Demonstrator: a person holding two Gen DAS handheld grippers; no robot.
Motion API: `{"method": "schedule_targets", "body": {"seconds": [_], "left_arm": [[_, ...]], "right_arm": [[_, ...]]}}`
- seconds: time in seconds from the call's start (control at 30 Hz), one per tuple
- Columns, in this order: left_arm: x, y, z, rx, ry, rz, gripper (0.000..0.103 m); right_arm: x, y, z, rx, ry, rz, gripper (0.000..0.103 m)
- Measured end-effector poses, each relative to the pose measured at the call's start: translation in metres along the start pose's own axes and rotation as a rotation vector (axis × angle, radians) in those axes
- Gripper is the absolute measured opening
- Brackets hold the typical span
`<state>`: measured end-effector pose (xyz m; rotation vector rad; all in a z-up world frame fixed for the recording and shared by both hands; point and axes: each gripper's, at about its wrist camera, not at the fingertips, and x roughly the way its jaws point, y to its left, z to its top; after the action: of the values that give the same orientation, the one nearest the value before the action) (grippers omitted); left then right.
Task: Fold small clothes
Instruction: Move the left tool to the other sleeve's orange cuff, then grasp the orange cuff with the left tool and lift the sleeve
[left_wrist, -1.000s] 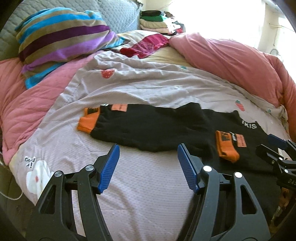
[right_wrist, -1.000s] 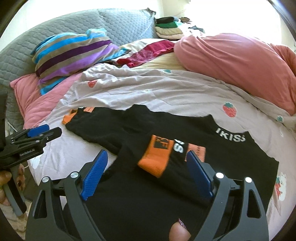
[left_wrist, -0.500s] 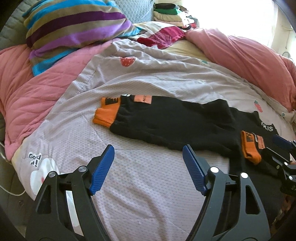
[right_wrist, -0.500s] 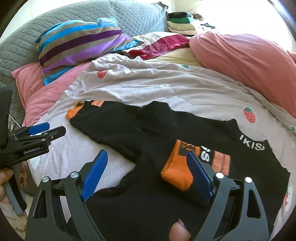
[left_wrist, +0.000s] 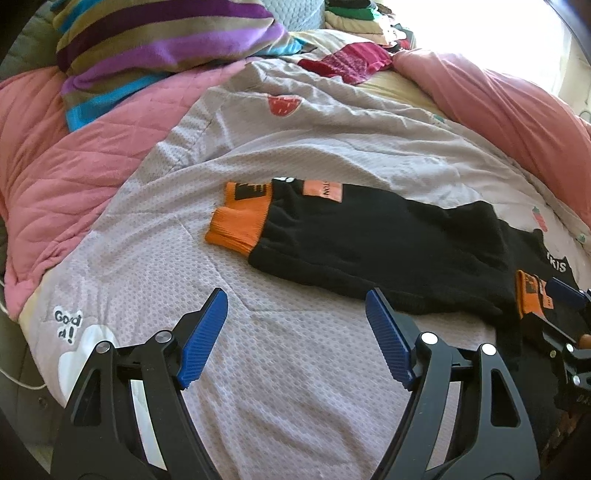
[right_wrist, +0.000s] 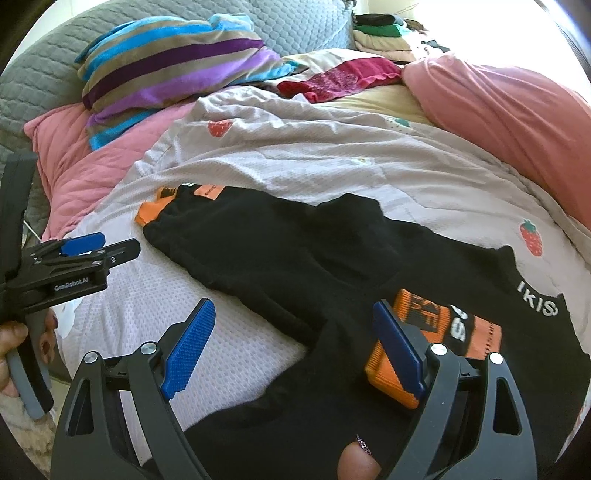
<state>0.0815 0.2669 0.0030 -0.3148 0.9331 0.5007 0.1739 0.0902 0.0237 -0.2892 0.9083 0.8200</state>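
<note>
A small black sweatshirt (right_wrist: 295, 251) with orange cuffs lies flat on the pale bedcover (right_wrist: 295, 162). Its left sleeve stretches out, ending in an orange cuff (left_wrist: 240, 218). The other orange cuff (right_wrist: 417, 332) is folded over onto the black body. My left gripper (left_wrist: 295, 325) is open and empty, low over the bedcover just short of the left sleeve. My right gripper (right_wrist: 291, 343) is open and empty over the body's left edge, its right finger beside the folded cuff. The left gripper also shows in the right wrist view (right_wrist: 92, 247).
A striped pillow (right_wrist: 166, 66) and a pink quilt (left_wrist: 66, 158) lie at the back left. A pink duvet (right_wrist: 498, 122) bulges at the right. A red garment (right_wrist: 343, 77) and a stack of folded clothes (right_wrist: 380, 33) sit at the back.
The left gripper has moved left and forward toward the outstretched sleeve's orange cuff. The right gripper has drifted left, so the folded cuff now sits by its right finger. Both stay open.
</note>
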Motion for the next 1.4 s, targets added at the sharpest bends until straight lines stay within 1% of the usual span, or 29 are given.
{"method": "schedule_targets", "body": {"seconds": [0.23, 0.5, 0.67, 0.87, 0.9, 0.93, 0.97, 1.03, 1.1, 1.2, 1.23, 1.3, 1.4], "left_arm": [[0.025, 0.013, 0.007, -0.021, 0.038, 0.016, 0.069], [0.05, 0.021, 0.015, -0.035, 0.077, 0.043, 0.069], [0.059, 0.023, 0.019, -0.037, 0.085, 0.047, 0.069], [0.067, 0.023, 0.024, -0.045, 0.084, 0.046, 0.069], [0.068, 0.024, 0.025, -0.048, 0.084, 0.042, 0.067], [0.069, 0.024, 0.027, -0.051, 0.079, 0.03, 0.059], [0.07, 0.023, 0.029, -0.056, 0.078, 0.018, 0.056], [0.074, 0.021, 0.032, -0.068, 0.082, -0.012, 0.038], [0.078, 0.018, 0.034, -0.078, 0.083, -0.036, 0.03], [0.078, 0.015, 0.037, -0.075, 0.067, -0.051, 0.017], [0.076, 0.015, 0.038, -0.079, 0.059, -0.059, 0.014], [0.071, 0.018, 0.037, -0.1, 0.046, -0.092, 0.012], [0.054, 0.02, 0.037, -0.125, 0.008, -0.131, 0.012]], "right_arm": [[0.016, 0.005, 0.005, -0.011, 0.016, 0.007, 0.086], [0.036, 0.003, 0.005, -0.001, 0.046, 0.008, 0.086], [0.046, 0.002, 0.004, 0.006, 0.065, 0.006, 0.086], [0.047, -0.002, 0.004, 0.015, 0.063, 0.006, 0.086], [0.047, -0.003, 0.004, 0.018, 0.062, 0.005, 0.086], [0.046, -0.004, 0.004, 0.02, 0.062, 0.003, 0.086], [0.046, -0.005, 0.003, 0.024, 0.061, 0.002, 0.086], [0.045, -0.008, 0.003, 0.032, 0.061, 0.0, 0.086], [0.043, -0.009, 0.003, 0.037, 0.058, 0.0, 0.086], [0.034, -0.014, 0.001, 0.05, 0.043, 0.002, 0.086], [0.032, -0.015, 0.001, 0.053, 0.039, 0.002, 0.086], [0.028, -0.017, 0.0, 0.057, 0.033, -0.001, 0.086], [0.015, -0.028, -0.004, 0.081, 0.018, -0.01, 0.086]]}}
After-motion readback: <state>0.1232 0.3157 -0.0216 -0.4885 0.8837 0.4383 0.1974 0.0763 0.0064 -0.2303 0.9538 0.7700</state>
